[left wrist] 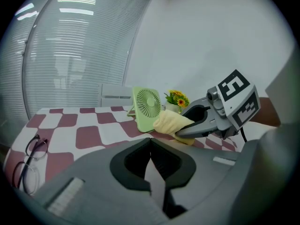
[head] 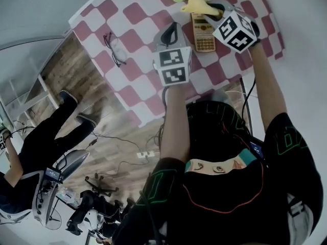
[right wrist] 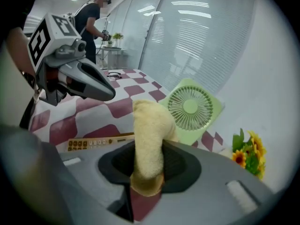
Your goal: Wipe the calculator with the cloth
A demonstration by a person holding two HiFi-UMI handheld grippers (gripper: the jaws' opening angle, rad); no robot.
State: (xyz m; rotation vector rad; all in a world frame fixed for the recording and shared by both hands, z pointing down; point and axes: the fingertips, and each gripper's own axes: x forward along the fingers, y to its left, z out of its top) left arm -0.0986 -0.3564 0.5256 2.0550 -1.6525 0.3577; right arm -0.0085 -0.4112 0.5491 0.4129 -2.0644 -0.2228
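Yellow cloth point(right wrist: 147, 121) clenched in fingers of right gripper point(right wrist: 148, 165), calculator point(right wrist: 96, 142) part-hidden behind; left gripper point(left wrist: 151, 159) fingers together, empty.

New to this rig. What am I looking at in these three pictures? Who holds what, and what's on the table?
There is no robot. A person holds a two-jaw gripper in each hand, and the marker cubes are part of the grippers. The head view looks down from the person's head. The other two views ride on the grippers and look along their jaws. The right gripper is shut on a yellow cloth, close by the calculator. The left gripper is shut and empty. The checked table also holds a green fan, glasses and flowers.
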